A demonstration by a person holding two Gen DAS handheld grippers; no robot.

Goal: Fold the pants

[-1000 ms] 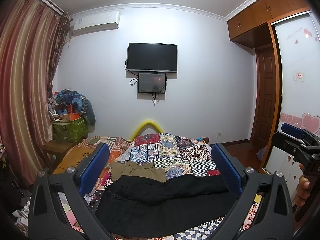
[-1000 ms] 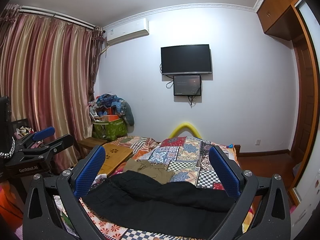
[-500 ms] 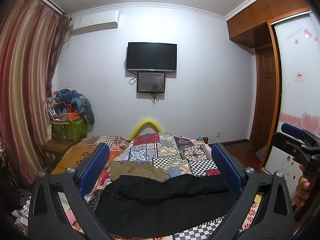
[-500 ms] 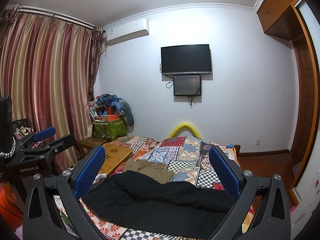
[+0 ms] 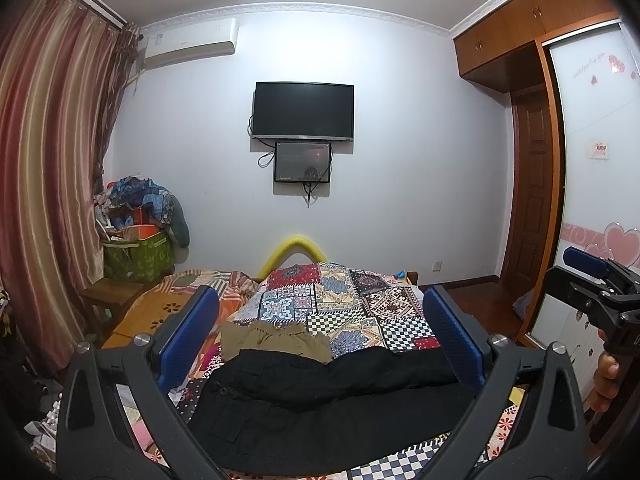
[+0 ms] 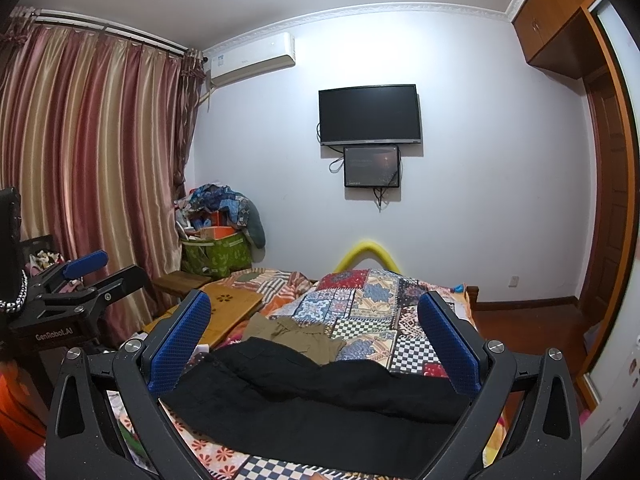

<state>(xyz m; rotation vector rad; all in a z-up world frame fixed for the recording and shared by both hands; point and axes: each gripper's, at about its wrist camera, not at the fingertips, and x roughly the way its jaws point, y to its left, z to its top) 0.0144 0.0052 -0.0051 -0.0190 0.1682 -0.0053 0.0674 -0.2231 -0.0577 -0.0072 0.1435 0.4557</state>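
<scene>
While the black pants (image 5: 328, 400) lie spread across the bed (image 5: 340, 312), untouched, the left hand-held gripper (image 5: 320, 344) and right hand-held gripper (image 6: 316, 344) hover above them, both released; folding seems not yet begun, so next comes lowering to pinch an edge.

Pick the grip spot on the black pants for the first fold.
Probably the waistband end of the black cargo-style fabric pants, at their left, where the button and pockets show. Come from above with the open left claw; the pants lie flat on the patchwork quilt, legs running right.
</scene>
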